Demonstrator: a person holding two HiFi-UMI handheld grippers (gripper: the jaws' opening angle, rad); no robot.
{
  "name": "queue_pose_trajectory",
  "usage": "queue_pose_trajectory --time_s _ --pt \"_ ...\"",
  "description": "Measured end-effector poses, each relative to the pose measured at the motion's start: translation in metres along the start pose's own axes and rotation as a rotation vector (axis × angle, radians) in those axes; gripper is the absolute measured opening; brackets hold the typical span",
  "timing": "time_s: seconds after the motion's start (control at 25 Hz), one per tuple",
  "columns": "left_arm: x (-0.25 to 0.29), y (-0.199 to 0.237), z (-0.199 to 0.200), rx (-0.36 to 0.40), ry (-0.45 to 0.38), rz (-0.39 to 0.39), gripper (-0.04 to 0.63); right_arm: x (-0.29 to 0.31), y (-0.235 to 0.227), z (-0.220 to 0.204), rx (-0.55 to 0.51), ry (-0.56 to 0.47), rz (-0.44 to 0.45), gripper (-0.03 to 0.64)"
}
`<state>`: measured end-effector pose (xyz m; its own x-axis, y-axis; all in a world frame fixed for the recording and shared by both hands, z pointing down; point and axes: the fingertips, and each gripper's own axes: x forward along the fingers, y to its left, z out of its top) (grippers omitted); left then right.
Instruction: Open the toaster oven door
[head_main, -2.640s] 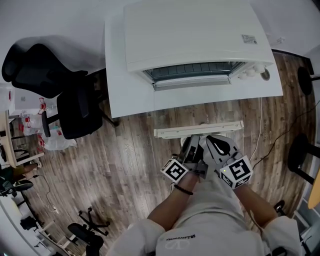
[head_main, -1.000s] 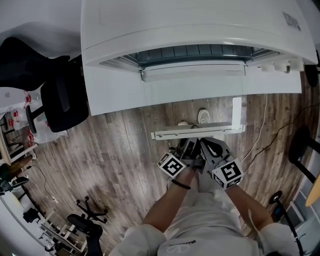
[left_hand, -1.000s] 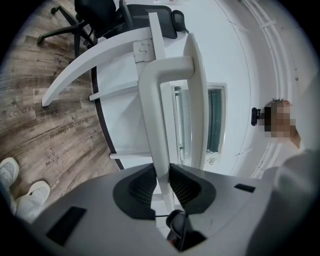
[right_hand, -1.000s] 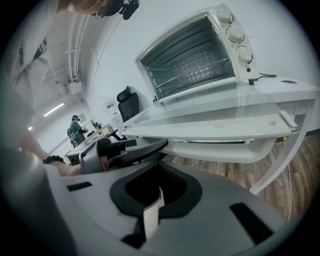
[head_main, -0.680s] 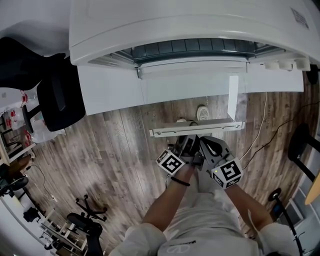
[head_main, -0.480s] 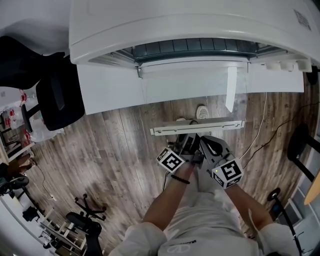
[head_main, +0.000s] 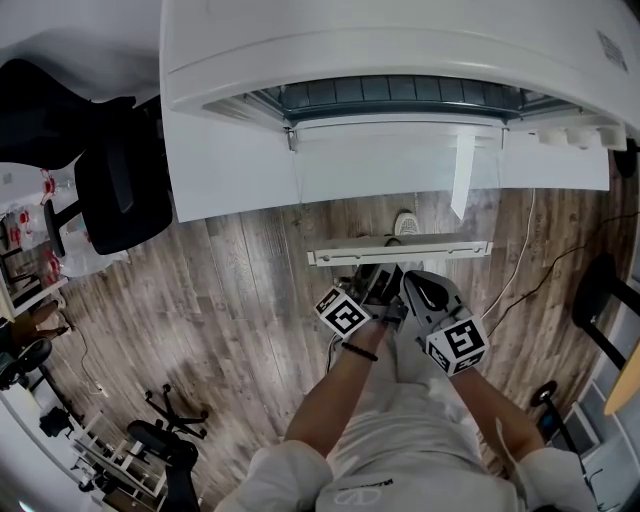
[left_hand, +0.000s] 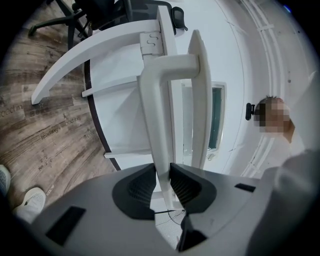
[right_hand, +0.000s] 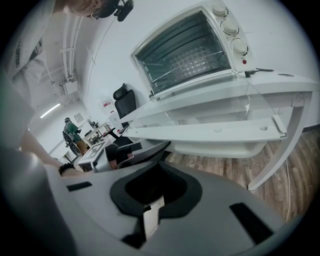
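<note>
Now the left gripper (left_hand: 163, 174) has the white handle (left_hand: 152, 112) between its pads, which touch it while the jaws are opening. The glass door (right_hand: 220, 112) hangs open, folded down flat before the toaster oven (right_hand: 190, 45) on the table (head_main: 230, 170). The right gripper (right_hand: 157, 167) is closed and empty, beside the left one.

White toaster oven (head_main: 400, 45) — glass door (head_main: 395, 195) lowered flat, open.

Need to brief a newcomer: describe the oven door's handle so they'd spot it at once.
A white toaster oven sits on the white table, its glass door folded down flat. The handle is the long white bar along the door's free edge; unlike the table edge behind, it hangs over the wood floor.
</note>
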<state>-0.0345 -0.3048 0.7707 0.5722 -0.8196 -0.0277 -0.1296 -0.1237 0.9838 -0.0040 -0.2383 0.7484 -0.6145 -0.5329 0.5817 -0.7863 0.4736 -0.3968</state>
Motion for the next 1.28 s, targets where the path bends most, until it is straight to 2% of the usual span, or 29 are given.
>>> queue_pose_trajectory --time_s 0.2,0.32,0.36,0.44,0.52,0.6,0.68,0.8,0.88,0.92,1.12,1.28 --pt "-0.014 0.006 0.003 -0.008 0.012 0.040 0.115 -0.002 0.005 0.000 -0.021 0.010 0.000 0.017" --pt "-0.032 0.012 0.000 -0.006 0.026 0.103 0.118 -0.009 0.002 -0.002 -0.020 0.021 -0.015 0.017" --pt "-0.041 0.013 0.000 0.001 0.032 0.130 0.109 -0.012 0.001 -0.003 -0.019 0.026 -0.023 0.017" --pt "-0.060 0.011 0.001 0.035 0.045 0.174 0.049 -0.021 0.001 -0.003 -0.017 0.031 -0.035 0.017" --pt "-0.077 0.003 0.005 0.099 0.072 0.198 0.008 -0.028 0.003 0.001 -0.022 0.026 -0.043 0.017" --pt "-0.086 -0.006 0.009 0.186 0.113 0.207 0.008 -0.035 0.005 0.006 -0.032 0.014 -0.051 0.017" --pt "-0.091 -0.018 0.011 0.321 0.169 0.214 0.008 -0.043 0.008 0.012 -0.040 -0.002 -0.060 0.017" --pt "-0.093 -0.045 0.013 0.612 0.254 0.229 0.007 -0.059 0.013 0.022 -0.025 -0.032 -0.075 0.017" --pt "-0.087 -0.068 0.018 0.799 0.279 0.227 0.007 -0.069 0.015 0.031 -0.022 -0.057 -0.087 0.017" --pt "-0.084 -0.079 0.020 0.869 0.279 0.224 0.006 -0.074 0.016 0.035 -0.021 -0.068 -0.092 0.017" --pt "-0.073 -0.131 0.022 1.079 0.272 0.193 0.006 -0.108 0.018 0.042 -0.038 -0.086 -0.132 0.017" --pt "-0.075 -0.162 0.029 1.160 0.228 0.201 0.006 -0.135 0.020 0.046 -0.080 -0.107 -0.140 0.017"
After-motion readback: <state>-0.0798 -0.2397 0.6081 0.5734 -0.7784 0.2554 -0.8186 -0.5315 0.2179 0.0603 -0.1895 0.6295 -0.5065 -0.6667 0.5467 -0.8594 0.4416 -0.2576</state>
